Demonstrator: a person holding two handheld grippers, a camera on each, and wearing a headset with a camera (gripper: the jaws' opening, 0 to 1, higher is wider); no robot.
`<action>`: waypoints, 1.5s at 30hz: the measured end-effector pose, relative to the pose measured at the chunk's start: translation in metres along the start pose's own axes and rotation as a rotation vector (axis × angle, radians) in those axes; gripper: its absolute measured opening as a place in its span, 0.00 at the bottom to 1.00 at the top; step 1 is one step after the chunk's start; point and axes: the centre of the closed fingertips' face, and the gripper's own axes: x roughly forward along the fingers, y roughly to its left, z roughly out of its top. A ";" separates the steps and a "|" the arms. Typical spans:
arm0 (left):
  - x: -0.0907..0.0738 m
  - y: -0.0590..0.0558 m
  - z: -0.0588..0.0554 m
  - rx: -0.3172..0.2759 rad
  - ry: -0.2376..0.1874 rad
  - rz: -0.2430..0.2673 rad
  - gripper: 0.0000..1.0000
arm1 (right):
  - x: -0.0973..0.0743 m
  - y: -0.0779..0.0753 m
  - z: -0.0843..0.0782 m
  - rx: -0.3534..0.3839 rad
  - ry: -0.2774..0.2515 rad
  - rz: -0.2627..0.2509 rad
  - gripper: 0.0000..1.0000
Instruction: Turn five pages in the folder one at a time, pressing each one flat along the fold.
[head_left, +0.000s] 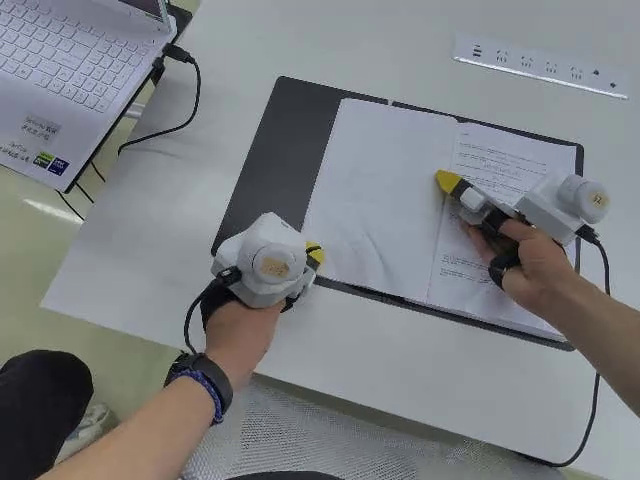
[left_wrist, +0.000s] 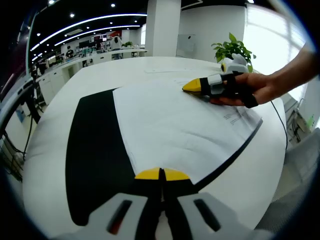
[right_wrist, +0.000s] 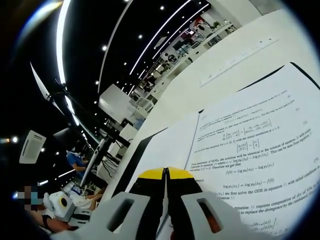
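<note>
A black folder (head_left: 265, 170) lies open on the white table. A blank white page (head_left: 375, 190) is turned to the left, and a printed page (head_left: 505, 165) lies on the right. My right gripper (head_left: 443, 180) is shut, its yellow tips down on the fold between the two pages (right_wrist: 166, 173). My left gripper (head_left: 313, 254) is shut with nothing in it, at the folder's near edge by the blank page's lower corner (left_wrist: 161, 174). In the left gripper view the right gripper (left_wrist: 189, 86) lies across the far side of the blank page (left_wrist: 165, 125).
A white laptop (head_left: 70, 70) sits at the far left on a dark mat, with a black cable (head_left: 185, 100) trailing from it. A power strip (head_left: 540, 65) is set in the table beyond the folder. The table's near edge (head_left: 300, 385) runs just behind my hands.
</note>
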 end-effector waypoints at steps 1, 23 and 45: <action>0.000 0.000 0.000 0.000 0.000 -0.001 0.00 | 0.000 0.000 0.001 -0.002 -0.002 -0.001 0.00; 0.000 0.000 0.000 0.016 0.004 -0.012 0.00 | 0.020 -0.016 0.035 0.018 -0.103 -0.089 0.00; 0.000 0.000 -0.001 0.017 -0.001 -0.021 0.00 | 0.053 -0.041 0.069 0.017 -0.154 -0.141 0.00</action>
